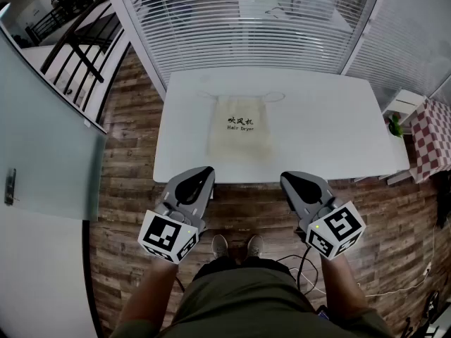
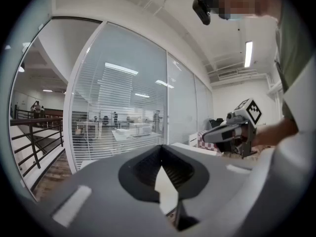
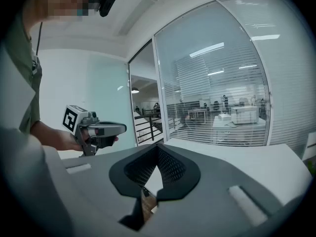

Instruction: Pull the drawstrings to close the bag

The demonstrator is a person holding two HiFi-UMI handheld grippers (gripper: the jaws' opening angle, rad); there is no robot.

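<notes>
A cream drawstring bag (image 1: 241, 129) with black print lies flat on the white table (image 1: 331, 125), its mouth at the far side. Thin drawstring loops (image 1: 272, 96) spread out left and right of the mouth. My left gripper (image 1: 204, 172) and right gripper (image 1: 288, 179) hover side by side at the table's near edge, short of the bag and touching nothing. Both are shut and empty. The left gripper view looks over its closed jaw tips (image 2: 160, 149) and shows the right gripper (image 2: 232, 132); the right gripper view, over its own tips (image 3: 158, 147), shows the left gripper (image 3: 96, 130). Neither shows the bag.
A glass wall with blinds (image 1: 246, 20) runs behind the table. A frosted glass panel (image 1: 42, 132) stands at the left. At the right are a small white stand with a plant (image 1: 400, 111) and a red checked cloth (image 1: 431, 134). Cables (image 1: 310, 263) lie on the wooden floor.
</notes>
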